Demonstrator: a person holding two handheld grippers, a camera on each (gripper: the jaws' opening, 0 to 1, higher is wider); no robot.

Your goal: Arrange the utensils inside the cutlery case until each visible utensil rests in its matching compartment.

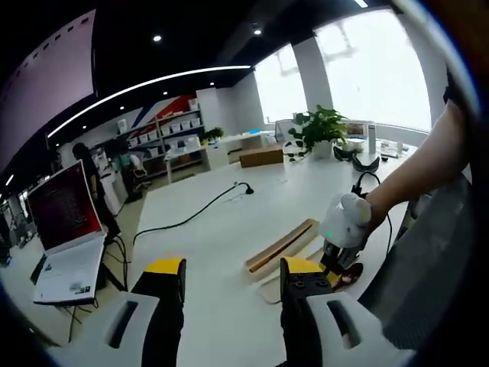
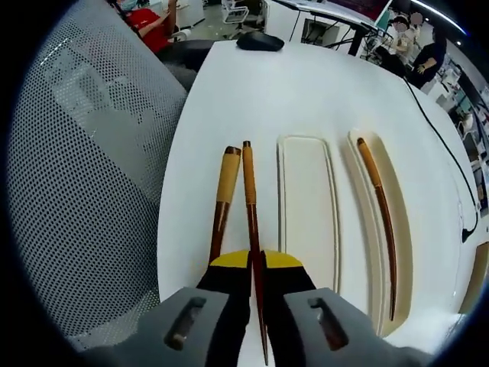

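My right gripper (image 2: 256,269) is shut on a dark brown chopstick (image 2: 250,191) that runs forward between its jaws. Just left of it lies a utensil with a light wooden handle (image 2: 225,191). The white cutlery case (image 2: 340,191) has an empty middle compartment, and a second chopstick (image 2: 380,210) rests in its right compartment. I cannot tell whether the two left utensils lie in a compartment or on the table. In the left gripper view my left gripper (image 1: 233,274) stands open with nothing between its fingers, and the right gripper (image 1: 335,267), held by a person's hand, points down beside a wooden lid (image 1: 281,245).
A mesh chair back (image 2: 84,168) stands close along the table's left edge. A black mouse (image 2: 260,40) lies at the far end. A black cable (image 1: 191,218) crosses the white table; an open laptop (image 1: 65,229) stands off to the left, a potted plant (image 1: 321,126) further back.
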